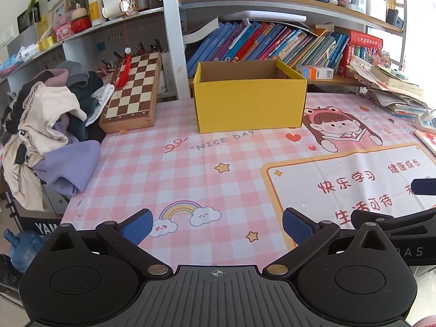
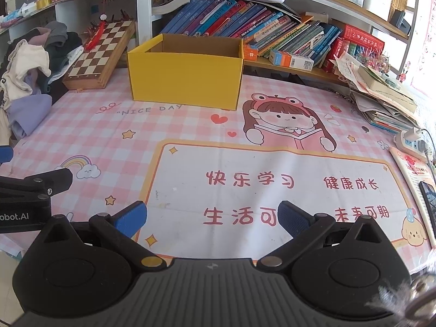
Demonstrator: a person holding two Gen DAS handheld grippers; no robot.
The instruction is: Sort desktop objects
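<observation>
An open yellow cardboard box (image 1: 249, 103) stands at the back of the pink checked desk mat (image 1: 190, 169); it also shows in the right wrist view (image 2: 185, 81). What I see of its inside looks empty. My left gripper (image 1: 216, 227) is open and empty, low over the mat's near edge. My right gripper (image 2: 211, 218) is open and empty, over the white panel with red Chinese text. Each gripper shows at the edge of the other's view: the right one (image 1: 392, 218) and the left one (image 2: 32, 188).
A wooden chessboard (image 1: 133, 92) leans at the back left beside a heap of clothes (image 1: 49, 130). Books fill the shelf (image 1: 272, 43) behind the box. A stack of papers and books (image 2: 381, 95), a power strip (image 2: 411, 141) and a phone (image 2: 429, 199) lie at the right.
</observation>
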